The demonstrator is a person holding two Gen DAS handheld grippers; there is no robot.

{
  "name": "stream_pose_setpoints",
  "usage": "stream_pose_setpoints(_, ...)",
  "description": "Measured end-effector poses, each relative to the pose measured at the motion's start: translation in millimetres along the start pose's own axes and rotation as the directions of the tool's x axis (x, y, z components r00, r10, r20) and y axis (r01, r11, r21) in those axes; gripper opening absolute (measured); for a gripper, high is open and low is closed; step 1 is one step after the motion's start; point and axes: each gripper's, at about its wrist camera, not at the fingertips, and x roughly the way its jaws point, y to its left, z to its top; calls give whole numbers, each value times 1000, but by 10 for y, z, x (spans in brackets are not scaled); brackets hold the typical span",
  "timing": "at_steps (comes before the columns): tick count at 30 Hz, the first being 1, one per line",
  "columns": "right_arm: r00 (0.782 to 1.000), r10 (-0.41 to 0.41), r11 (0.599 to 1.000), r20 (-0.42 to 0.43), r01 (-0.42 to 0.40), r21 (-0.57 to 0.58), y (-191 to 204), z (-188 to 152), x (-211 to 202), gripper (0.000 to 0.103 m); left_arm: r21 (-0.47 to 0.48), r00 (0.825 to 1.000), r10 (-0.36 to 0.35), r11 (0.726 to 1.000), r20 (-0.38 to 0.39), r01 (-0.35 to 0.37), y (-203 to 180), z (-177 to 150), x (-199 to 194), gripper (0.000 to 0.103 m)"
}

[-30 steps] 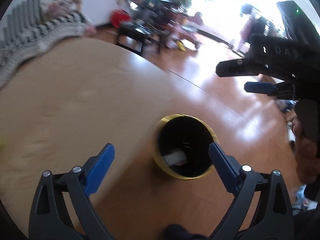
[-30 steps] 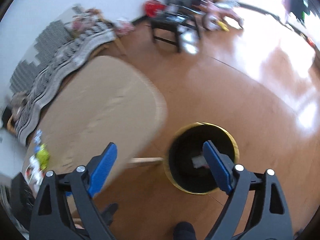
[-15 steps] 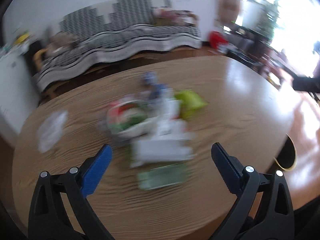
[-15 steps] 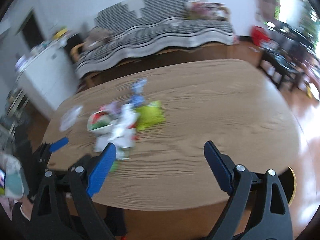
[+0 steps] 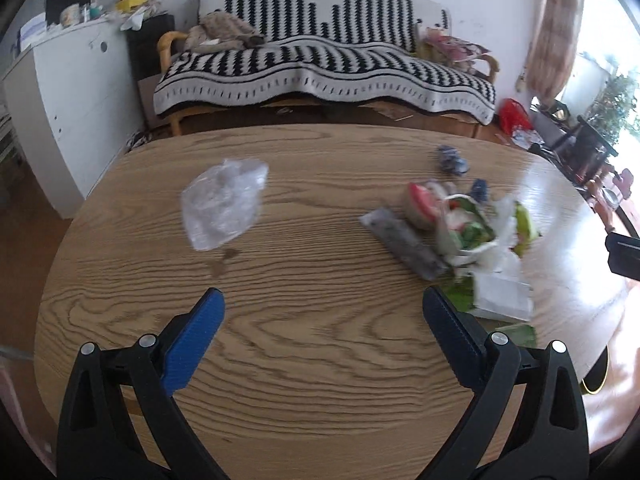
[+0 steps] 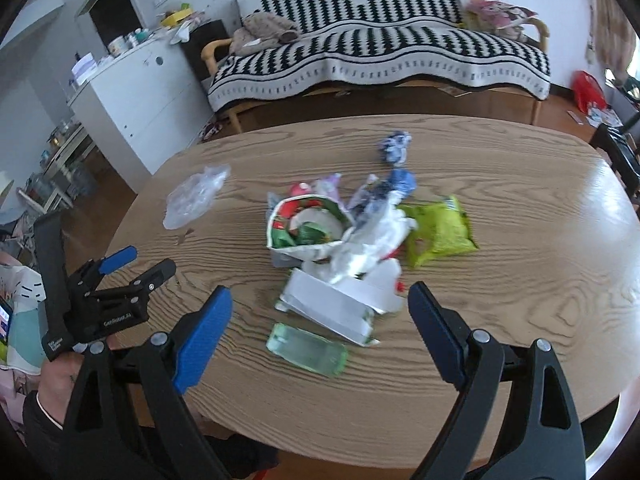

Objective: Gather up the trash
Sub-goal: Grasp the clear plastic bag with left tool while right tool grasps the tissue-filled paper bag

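Both claws gape over bare table (image 5: 320, 380) near its front edge.

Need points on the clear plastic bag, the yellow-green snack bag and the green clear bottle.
clear plastic bag (image 5: 222, 204): left wrist view, crumpled middle.
yellow-green snack bag (image 6: 440, 230): right wrist view, flat front face.
green clear bottle (image 6: 306, 349): right wrist view, mid-body.
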Motion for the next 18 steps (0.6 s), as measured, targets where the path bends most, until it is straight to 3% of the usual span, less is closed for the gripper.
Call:
stream_pose_setpoints(6,1000,-28,996,-6,27,-85,198,88,359,86,-34,997,72,997,-15,-73,303,78,290,96)
stream_pose_setpoints(18,995,-102,968,-20,95,-232,385,210,1150,86,-230,998,58,971,-13,-60,878,432,978,96)
